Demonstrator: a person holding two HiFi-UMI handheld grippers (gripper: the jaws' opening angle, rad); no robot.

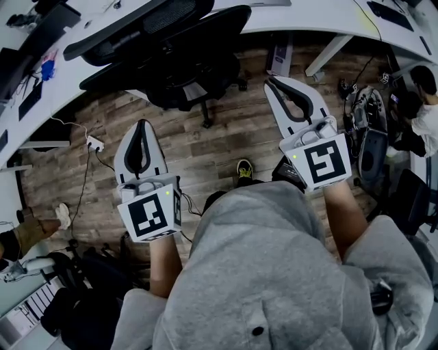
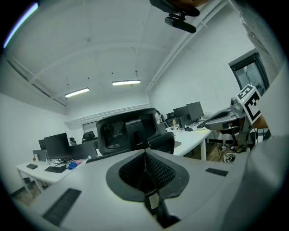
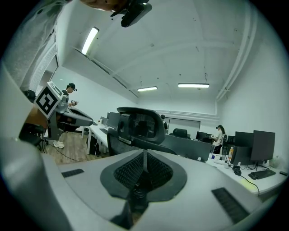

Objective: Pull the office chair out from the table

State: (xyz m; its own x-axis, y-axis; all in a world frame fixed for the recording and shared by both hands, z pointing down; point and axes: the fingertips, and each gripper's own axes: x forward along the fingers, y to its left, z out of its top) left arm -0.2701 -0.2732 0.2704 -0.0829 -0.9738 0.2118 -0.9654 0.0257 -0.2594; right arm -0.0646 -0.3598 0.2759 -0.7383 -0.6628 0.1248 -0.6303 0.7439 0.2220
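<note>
The black office chair [image 1: 171, 48] stands at the top of the head view, its wheeled base [image 1: 202, 96] on the wood floor beside the curved white table [image 1: 321, 20]. My left gripper [image 1: 142, 126] is shut and empty, a short way in front of the chair and not touching it. Further right, my right gripper [image 1: 272, 82] is also shut and empty, near the chair's base. In the left gripper view the chair's back [image 2: 128, 131] rises beyond the closed jaws of the left gripper [image 2: 145, 151]. The right gripper view shows the chair [image 3: 140, 124] past the right gripper [image 3: 144, 152].
A white power strip [image 1: 94, 143] with cables lies on the floor at the left. A table leg [image 1: 328, 55] stands at the upper right. Another person [image 1: 424, 116] sits at the far right beside dark gear [image 1: 373, 137]. A shoe [image 1: 61, 215] shows at the left.
</note>
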